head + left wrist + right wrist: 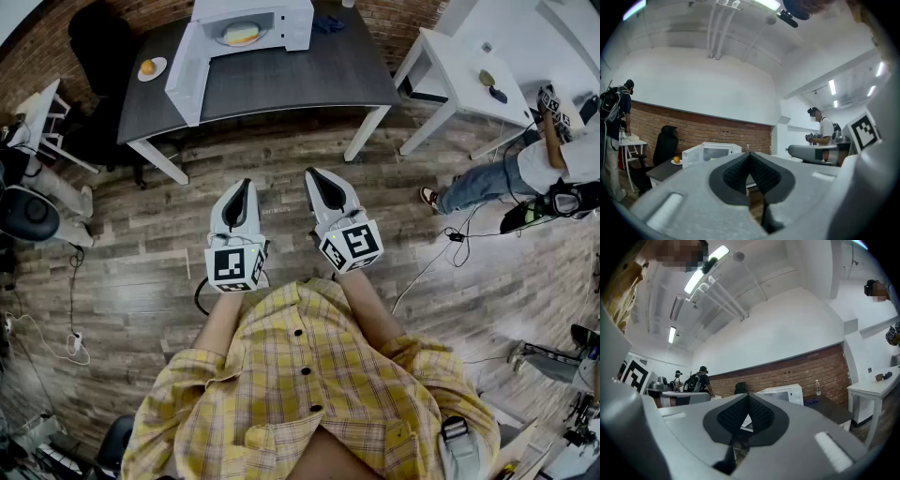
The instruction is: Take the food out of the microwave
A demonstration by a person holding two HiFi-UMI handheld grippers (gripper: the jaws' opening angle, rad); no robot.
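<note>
- Standing well back from the dark table (281, 84), we hold the left gripper (244, 187) and the right gripper (315, 176) level before us. Each has its jaws pressed together on nothing.
- The food (241, 34) lies on a plate (223, 38) inside the microwave (281, 14), whose door (185, 75) hangs wide open. The microwave stands on the table, well apart from both grippers.
- We judge the plate stiff, smooth and breakable, light enough for one gripper yet apt to tip. The pale yellow food looks soft and could slide.
- We would pinch the plate's near rim, not the food, and keep it level, perhaps steadying the far side with the other gripper.
- Only the head view looks down into the cavity and shows the food plainly.
- The left gripper view shows the microwave from the side, with an orange (676, 160) beside it, but the food is too small to tell.
- The right gripper view adds a bottle (817, 387) on the table past the microwave, which we cannot pick out from above.
</note>
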